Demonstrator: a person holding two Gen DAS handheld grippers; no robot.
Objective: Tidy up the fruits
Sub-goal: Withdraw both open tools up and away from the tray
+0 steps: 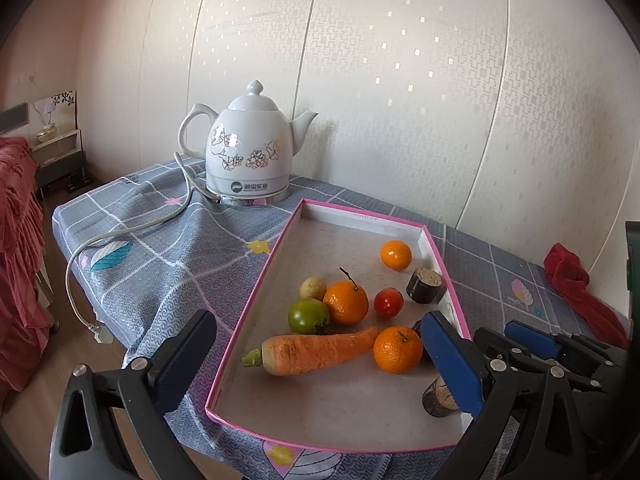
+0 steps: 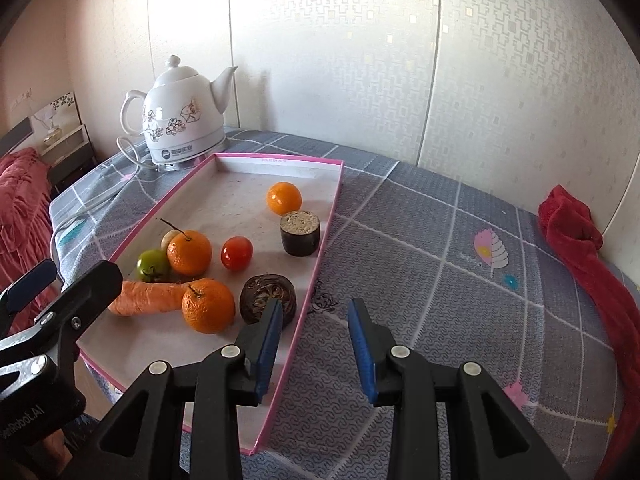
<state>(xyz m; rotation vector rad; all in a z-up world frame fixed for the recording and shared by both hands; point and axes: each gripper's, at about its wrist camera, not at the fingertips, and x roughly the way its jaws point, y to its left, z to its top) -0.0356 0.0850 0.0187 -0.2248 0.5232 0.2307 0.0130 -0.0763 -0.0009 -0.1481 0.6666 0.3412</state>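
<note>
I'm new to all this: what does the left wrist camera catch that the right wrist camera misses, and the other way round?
Only the left wrist view: the plug on the kettle's cord, hanging past the table edge, and the carrot's green top.
Only the right wrist view: the cut face of the near dark round piece, and a pink flower print on the cloth at front right.
Both: the kettle, pink-rimmed tray, three oranges, red tomato, green tomato, red cloth.
</note>
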